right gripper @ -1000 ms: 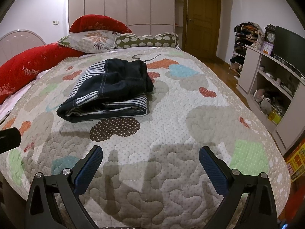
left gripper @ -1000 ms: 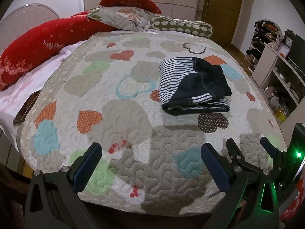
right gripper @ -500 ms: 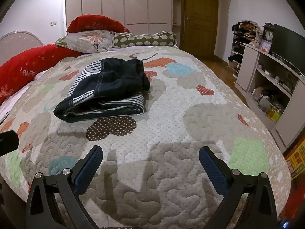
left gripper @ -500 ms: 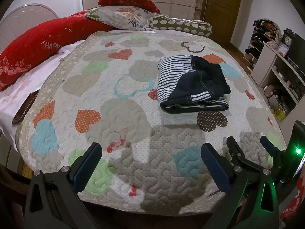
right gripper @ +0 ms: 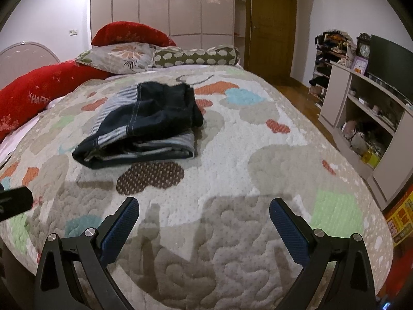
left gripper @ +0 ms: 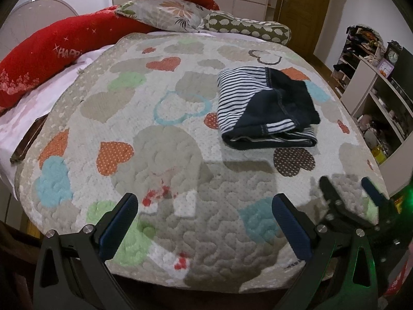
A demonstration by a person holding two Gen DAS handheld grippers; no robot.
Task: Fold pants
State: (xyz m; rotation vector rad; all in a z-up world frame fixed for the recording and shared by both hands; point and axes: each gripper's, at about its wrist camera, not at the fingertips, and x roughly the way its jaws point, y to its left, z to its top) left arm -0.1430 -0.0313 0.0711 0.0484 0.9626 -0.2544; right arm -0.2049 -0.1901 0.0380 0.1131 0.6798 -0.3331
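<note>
The pants [left gripper: 265, 108] are dark navy with striped panels. They lie folded in a compact bundle on the heart-patterned quilt [left gripper: 165, 155], also seen in the right wrist view [right gripper: 144, 126]. My left gripper [left gripper: 204, 209] is open and empty, held above the quilt's near edge, well short of the bundle. My right gripper [right gripper: 204, 211] is open and empty, also back from the bundle. The right gripper shows in the left wrist view [left gripper: 348, 188] at the lower right.
Red cushions [left gripper: 51, 59], a floral pillow [left gripper: 165, 15] and a spotted bolster [left gripper: 247, 28] lie at the bed's head. A white shelf unit [right gripper: 366, 118] with a clock and a TV stands along the right wall. A wooden door [right gripper: 271, 25] is at the back.
Both grippers have drawn back and dipped slightly from the folded pants. The pants have not moved. Both grippers stay open.
</note>
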